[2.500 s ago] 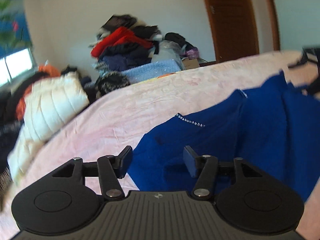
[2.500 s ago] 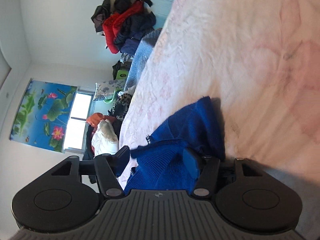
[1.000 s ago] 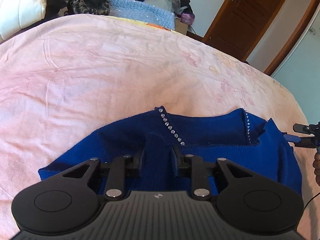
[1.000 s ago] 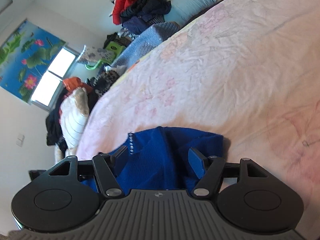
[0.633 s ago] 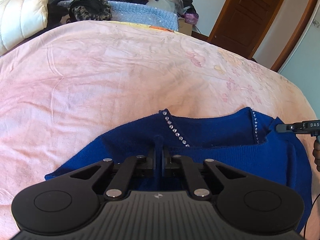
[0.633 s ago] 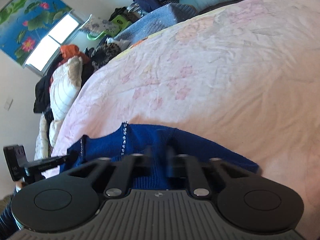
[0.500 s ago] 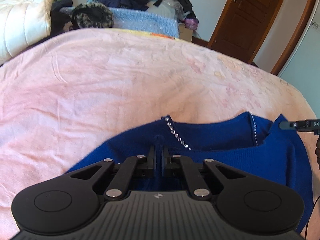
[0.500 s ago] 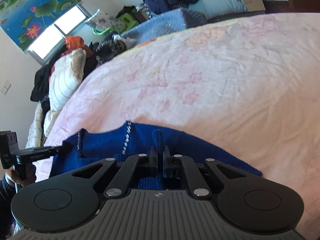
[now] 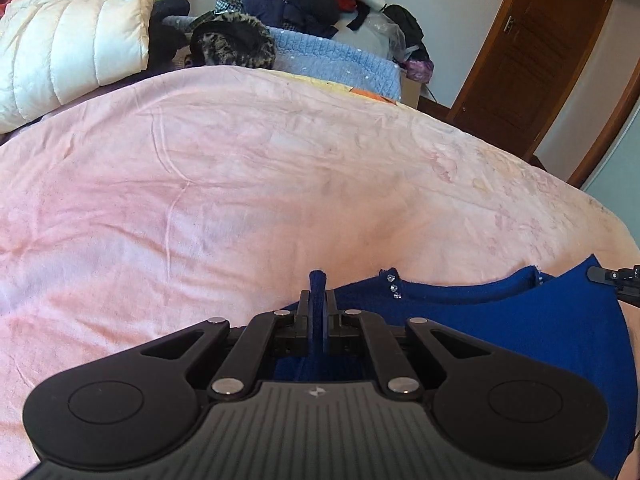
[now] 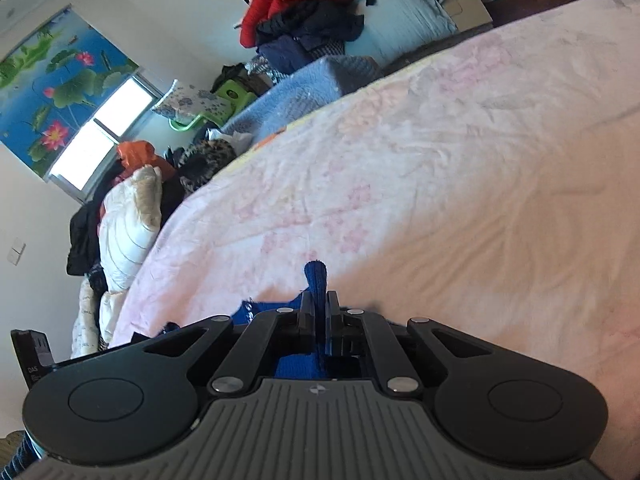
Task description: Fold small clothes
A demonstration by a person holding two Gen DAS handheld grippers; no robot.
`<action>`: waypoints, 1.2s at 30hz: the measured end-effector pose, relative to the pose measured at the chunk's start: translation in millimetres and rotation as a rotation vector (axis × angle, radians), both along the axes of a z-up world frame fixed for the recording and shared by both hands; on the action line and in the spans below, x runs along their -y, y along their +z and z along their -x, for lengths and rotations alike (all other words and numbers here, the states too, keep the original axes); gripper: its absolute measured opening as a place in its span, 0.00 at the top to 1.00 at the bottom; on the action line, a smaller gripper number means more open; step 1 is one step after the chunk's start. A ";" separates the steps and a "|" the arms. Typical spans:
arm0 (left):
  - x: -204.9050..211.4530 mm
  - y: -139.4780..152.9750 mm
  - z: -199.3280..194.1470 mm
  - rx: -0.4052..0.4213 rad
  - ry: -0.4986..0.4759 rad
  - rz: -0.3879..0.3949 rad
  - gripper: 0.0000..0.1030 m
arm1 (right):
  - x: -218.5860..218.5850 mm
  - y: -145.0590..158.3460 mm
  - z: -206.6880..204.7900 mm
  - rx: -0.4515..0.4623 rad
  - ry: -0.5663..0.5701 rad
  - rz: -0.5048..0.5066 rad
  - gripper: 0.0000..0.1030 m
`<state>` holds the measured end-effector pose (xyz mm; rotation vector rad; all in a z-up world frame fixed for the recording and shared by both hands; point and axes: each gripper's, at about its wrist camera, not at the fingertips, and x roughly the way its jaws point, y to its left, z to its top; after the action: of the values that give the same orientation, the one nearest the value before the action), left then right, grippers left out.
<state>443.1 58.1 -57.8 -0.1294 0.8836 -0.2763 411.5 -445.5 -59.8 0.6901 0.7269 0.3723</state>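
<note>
Blue sweater [image 9: 540,320] on pink bedspread [image 9: 280,184], folds pinched between both grippers' fingers [image 9: 305,304]

Daylit bedroom with a pink-covered bed [image 9: 280,184]

White walls, a brown wooden door [image 9: 532,56], a bright window [image 10: 104,132] under a lotus-print blind [image 10: 52,80], clothes heaped [image 10: 304,12] beyond the bed.

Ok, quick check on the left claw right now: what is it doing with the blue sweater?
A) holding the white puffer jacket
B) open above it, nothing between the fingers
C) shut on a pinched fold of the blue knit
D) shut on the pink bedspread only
C: in the left wrist view the left claw is closed, with a ridge of the blue sweater sticking up between its fingers, over the pink bedspread.
</note>
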 end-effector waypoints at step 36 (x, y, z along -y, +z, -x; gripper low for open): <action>-6.1 2.6 5.4 0.014 0.097 -0.084 0.94 | 7.9 -15.2 31.2 -0.075 -0.048 -0.035 0.60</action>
<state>437.7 64.2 -55.2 -0.0920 0.8712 -0.1492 380.3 -453.5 -75.0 0.7568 0.7749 0.3178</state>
